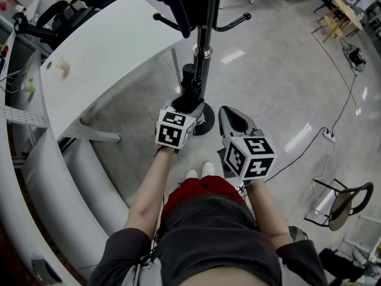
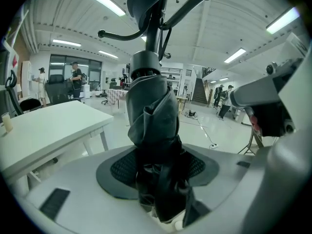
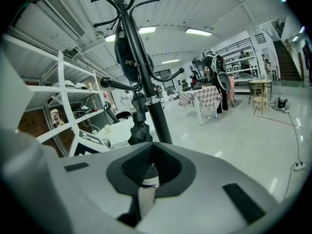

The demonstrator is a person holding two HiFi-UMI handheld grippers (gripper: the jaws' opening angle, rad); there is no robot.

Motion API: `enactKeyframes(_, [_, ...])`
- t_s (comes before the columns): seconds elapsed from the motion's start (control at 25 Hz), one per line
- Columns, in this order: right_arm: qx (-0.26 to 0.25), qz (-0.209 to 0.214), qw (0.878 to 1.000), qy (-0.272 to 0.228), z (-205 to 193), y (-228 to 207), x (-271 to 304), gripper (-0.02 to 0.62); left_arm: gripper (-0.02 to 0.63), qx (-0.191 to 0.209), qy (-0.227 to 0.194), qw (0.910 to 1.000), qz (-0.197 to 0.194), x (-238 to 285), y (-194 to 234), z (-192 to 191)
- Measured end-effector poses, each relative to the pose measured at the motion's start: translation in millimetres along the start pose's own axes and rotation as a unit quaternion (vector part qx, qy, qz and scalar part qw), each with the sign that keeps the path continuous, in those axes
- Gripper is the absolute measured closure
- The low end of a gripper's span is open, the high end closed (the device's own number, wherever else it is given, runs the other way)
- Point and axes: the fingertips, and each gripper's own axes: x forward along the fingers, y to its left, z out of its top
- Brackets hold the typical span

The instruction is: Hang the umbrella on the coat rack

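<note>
The left tongs (image 1: pixel 188 105) are clamped on the folded black umbrella (image 2: pixel 153 130), which stands upright between the 2 jaws with its thick round end up. The right tongs (image 1: pixel 234 119) hang just beside them, jaws closed to a thin slit and gripping nothing. A pale strip shows in that slit, but I cannot tell what it is. The umbrella sits just beside the pole of the coat rack (image 3: pixel 158 121), below its hooks (image 1: pixel 232 21). A white table (image 1: pixel 107 64) stands to the left.

Coat rack (image 1: pixel 203 40) — top cut off by head view's upper edge.
</note>
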Motion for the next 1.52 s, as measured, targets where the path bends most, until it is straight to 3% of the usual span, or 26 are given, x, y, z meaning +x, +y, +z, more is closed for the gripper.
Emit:
enactKeyframes(0.8, [-0.002, -0.002, 1.000, 0.025, -17, -1, 7, 0.577, 0.360, 0.013, 0.015, 0.9998, -0.002, 32, 8, 7])
enactKeyframes(1.24, [-0.008, -0.004, 0.999, 0.042, -29, 1, 18, 0.577, 0.353, 0.005, 0.028, 0.9996, -0.003, 39, 7, 10])
enactKeyframes(1.52, [-0.008, -0.003, 0.999, 0.044, -32, 6, 17, 0.577, 0.336, -0.016, 0.010, 0.9997, -0.013, 32, 10, 21])
